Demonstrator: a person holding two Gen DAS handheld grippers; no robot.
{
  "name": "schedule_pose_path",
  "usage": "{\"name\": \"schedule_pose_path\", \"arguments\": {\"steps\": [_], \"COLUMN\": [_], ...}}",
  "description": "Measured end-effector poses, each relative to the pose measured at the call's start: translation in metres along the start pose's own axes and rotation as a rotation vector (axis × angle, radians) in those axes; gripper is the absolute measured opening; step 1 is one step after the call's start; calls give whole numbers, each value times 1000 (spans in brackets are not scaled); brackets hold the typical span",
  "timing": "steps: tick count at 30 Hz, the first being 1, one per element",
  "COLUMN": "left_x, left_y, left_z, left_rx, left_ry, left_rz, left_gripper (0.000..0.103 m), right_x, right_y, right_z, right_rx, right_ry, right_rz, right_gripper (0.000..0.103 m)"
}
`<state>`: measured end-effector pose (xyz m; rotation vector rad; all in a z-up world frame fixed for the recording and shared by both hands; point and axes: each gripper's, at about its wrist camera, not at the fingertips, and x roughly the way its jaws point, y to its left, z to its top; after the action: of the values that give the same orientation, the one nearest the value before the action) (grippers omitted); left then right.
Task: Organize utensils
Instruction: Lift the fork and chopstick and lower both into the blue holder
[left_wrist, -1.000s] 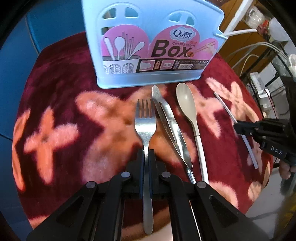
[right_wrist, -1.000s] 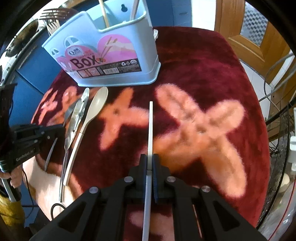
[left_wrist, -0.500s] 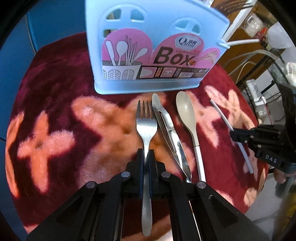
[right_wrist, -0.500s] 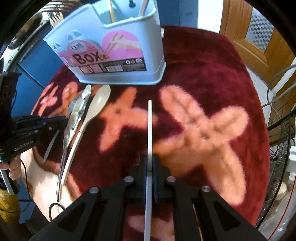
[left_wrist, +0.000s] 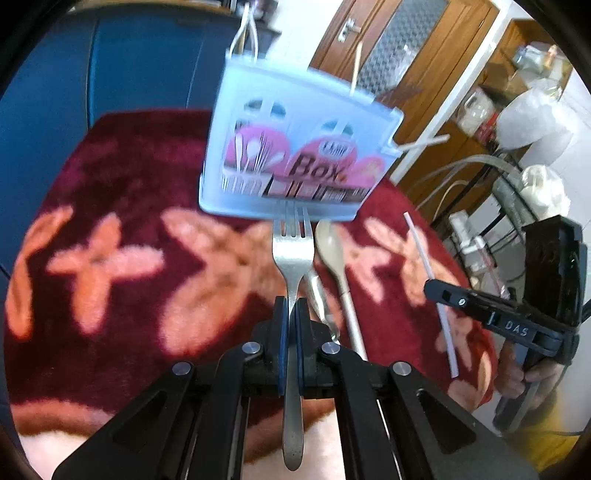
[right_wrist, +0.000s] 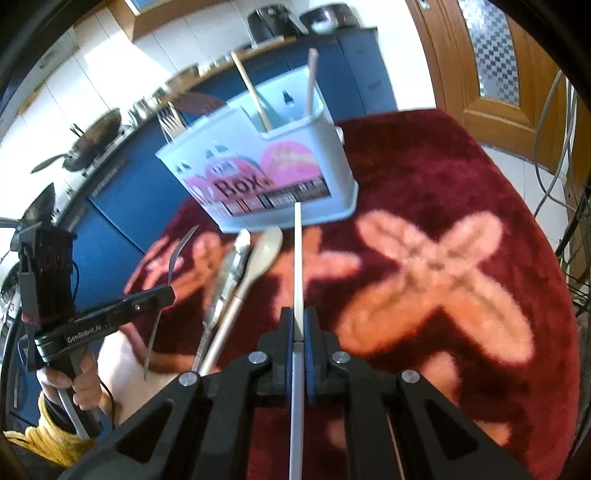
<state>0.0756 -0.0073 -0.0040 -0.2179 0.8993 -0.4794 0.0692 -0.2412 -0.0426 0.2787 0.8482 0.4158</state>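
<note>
My left gripper (left_wrist: 291, 310) is shut on a steel fork (left_wrist: 291, 251) and holds it lifted, tines toward the pale blue utensil box (left_wrist: 295, 155). My right gripper (right_wrist: 299, 321) is shut on a white chopstick (right_wrist: 297, 258), lifted and pointing at the box (right_wrist: 273, 184). A beige spoon (left_wrist: 332, 254) and steel tongs (left_wrist: 317, 295) lie on the red flowered cloth (left_wrist: 110, 258) before the box. In the right wrist view the fork (right_wrist: 173, 258) shows in the left gripper (right_wrist: 162, 295), and the spoon (right_wrist: 258, 262) and tongs (right_wrist: 229, 273) lie left of the chopstick.
Two wooden chopsticks (right_wrist: 255, 96) and forks (right_wrist: 170, 122) stand in the box. A blue cabinet (left_wrist: 110, 62) is behind the round table. A wooden door (right_wrist: 491, 66) and cables (left_wrist: 472, 170) are to the right. The table edge is close in front.
Both grippers have lifted their utensils off the cloth and tilted up, so the views now look more level toward the box. The spoon and tongs stay on the cloth.
</note>
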Motion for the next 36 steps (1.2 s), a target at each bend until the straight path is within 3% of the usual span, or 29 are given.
{"name": "schedule_pose_path", "arguments": {"steps": [12,26,36], "left_x": [-34,-41,-27], "left_y": [-10,-26,-34], "left_z": [41,123,171], "left_rx": [23,57,115], "left_ry": [-207,-435,-597], "left_rz": [12,21,78], "left_gripper": [2,2,2], "right_x": [-29,-19,-1], "right_y": [31,45,45], "right_z": [39,113,155], "right_rx": [-87,-126,-172], "right_ry": [-260,-451,-582], "right_rz": [-6,-24,-68], "right_gripper": [7,7,7]}}
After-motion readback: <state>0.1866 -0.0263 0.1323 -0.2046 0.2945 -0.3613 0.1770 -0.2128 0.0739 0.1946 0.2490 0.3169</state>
